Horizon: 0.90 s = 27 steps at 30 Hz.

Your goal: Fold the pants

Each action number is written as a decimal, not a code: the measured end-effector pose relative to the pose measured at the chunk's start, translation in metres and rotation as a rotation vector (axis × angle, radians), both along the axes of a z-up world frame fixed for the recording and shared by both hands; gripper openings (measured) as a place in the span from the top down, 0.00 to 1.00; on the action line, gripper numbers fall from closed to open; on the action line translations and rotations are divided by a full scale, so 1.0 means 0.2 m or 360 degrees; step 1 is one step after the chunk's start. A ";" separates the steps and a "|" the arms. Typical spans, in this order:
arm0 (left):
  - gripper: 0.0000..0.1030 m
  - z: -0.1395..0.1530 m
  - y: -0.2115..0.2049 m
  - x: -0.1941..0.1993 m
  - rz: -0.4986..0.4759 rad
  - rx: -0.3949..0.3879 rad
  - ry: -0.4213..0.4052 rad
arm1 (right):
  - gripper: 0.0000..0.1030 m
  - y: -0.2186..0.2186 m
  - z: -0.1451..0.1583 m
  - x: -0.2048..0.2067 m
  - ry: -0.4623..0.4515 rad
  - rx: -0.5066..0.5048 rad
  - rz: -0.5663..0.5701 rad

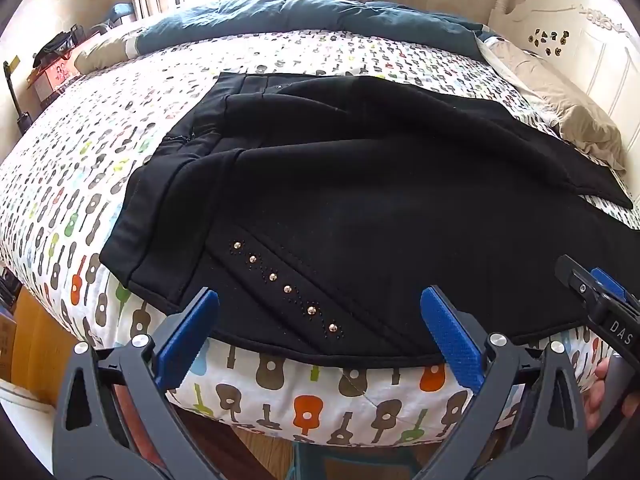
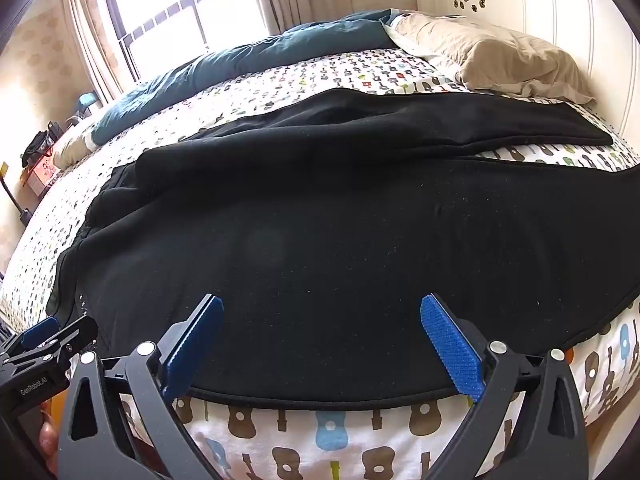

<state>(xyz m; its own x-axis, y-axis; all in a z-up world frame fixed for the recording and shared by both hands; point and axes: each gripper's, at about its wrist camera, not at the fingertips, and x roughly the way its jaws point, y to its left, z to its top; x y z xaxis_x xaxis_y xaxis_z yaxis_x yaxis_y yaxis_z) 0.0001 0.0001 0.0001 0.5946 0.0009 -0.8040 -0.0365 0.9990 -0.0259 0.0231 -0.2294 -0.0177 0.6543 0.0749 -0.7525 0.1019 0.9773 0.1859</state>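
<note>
The pants (image 1: pixel 360 208) were spread flat over the bed (image 1: pixel 304 404), filling the middle of both frames, waistband at the left, near edge along the bottom by the mattress edge. I'd say grab that near edge at both spots together, deep enough to catch every layer, then carry it over evenly. The left gripper (image 1: pixel 320 332) sat low, spread wide, holding nothing, by the studs (image 1: pixel 287 289). The right gripper (image 2: pixel 322 340) was the same: low, gaping, empty.

Both wrist cameras sit low at the bed's (image 1: pixel 328 396) near edge, facing the window — close over the black pants (image 2: pixel 320 240), probably side by side.
</note>
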 end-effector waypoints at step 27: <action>0.02 0.02 -0.03 -0.02 -0.0009 0.0004 -0.0008 | 0.04 0.02 -0.01 -0.01 0.0029 -0.0003 0.0013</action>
